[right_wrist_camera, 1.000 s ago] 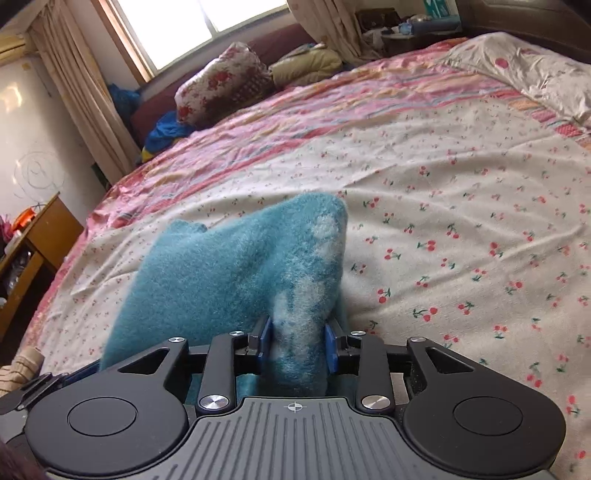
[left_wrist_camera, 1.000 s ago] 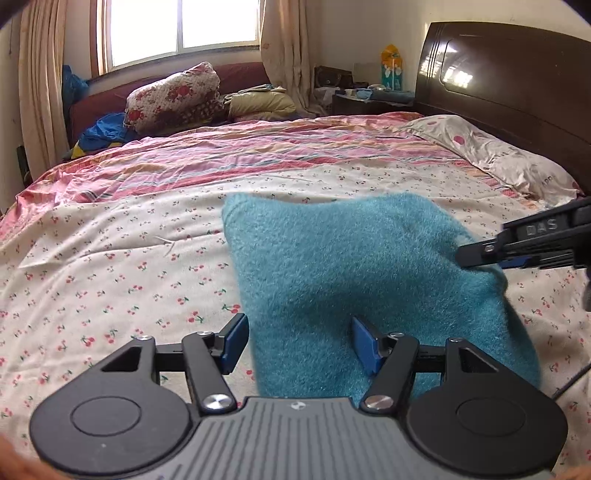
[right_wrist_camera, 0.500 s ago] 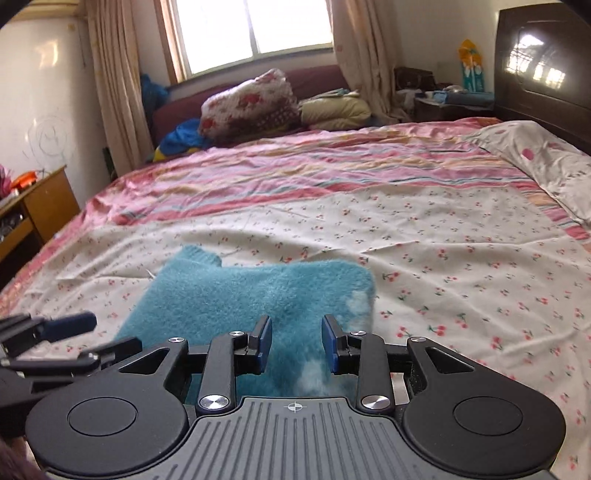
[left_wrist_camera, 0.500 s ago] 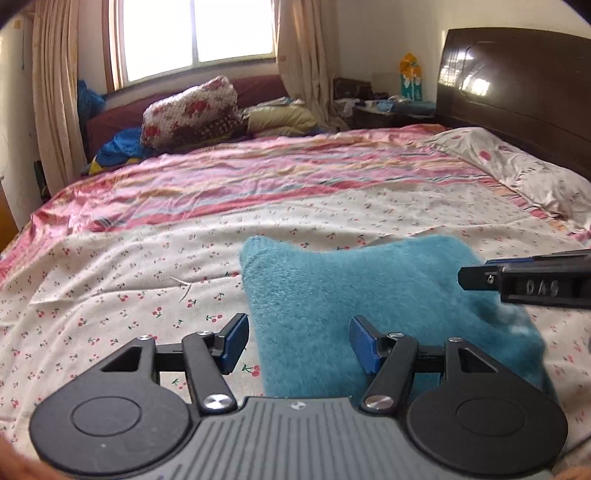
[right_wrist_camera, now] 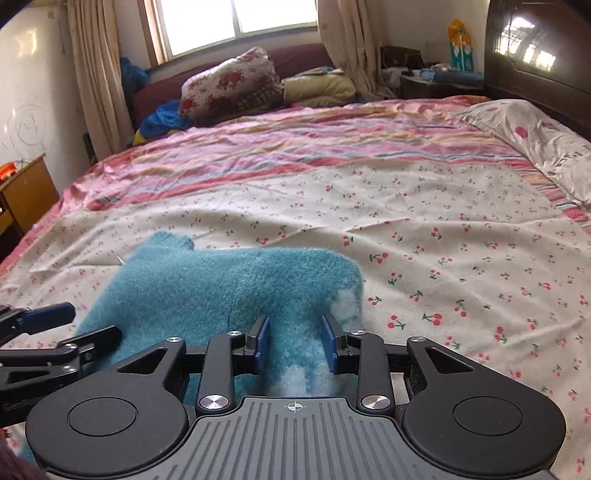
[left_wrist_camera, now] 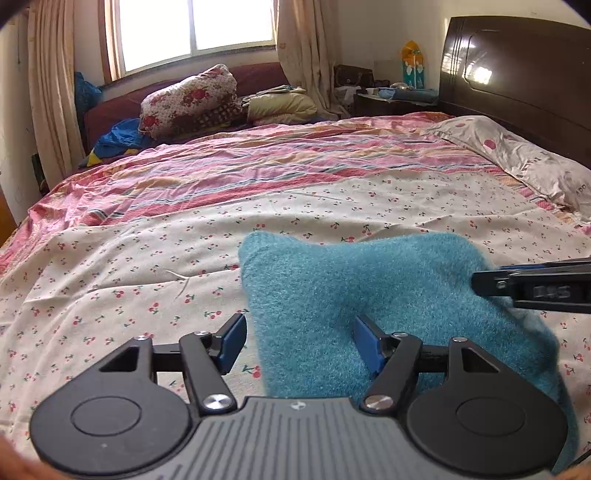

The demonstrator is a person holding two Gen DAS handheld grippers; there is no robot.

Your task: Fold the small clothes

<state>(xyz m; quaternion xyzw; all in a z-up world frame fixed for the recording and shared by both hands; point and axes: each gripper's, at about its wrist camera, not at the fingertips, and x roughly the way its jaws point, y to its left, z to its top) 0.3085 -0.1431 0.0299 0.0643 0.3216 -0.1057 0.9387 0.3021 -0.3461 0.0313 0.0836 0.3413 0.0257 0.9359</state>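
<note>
A fuzzy teal garment (left_wrist_camera: 369,295) lies flat on the cherry-print bedsheet (left_wrist_camera: 129,266), near the bed's close edge, its nearer end showing a paler fleece lining in the right wrist view. The left gripper (left_wrist_camera: 299,343) sits at the garment's left margin; its jaws are spreading, the left pad over bare sheet, the right pad over the fabric, neither pressing it. The right gripper (right_wrist_camera: 295,345) straddles the garment's right end; its jaws are opening, fabric between the pads but not pinched. At two o'clock from the garment lies a pillow (left_wrist_camera: 517,158) against the dark headboard (left_wrist_camera: 517,74). At eleven o'clock, a floral bundle (left_wrist_camera: 188,99) rests beneath the window (left_wrist_camera: 195,33).
</note>
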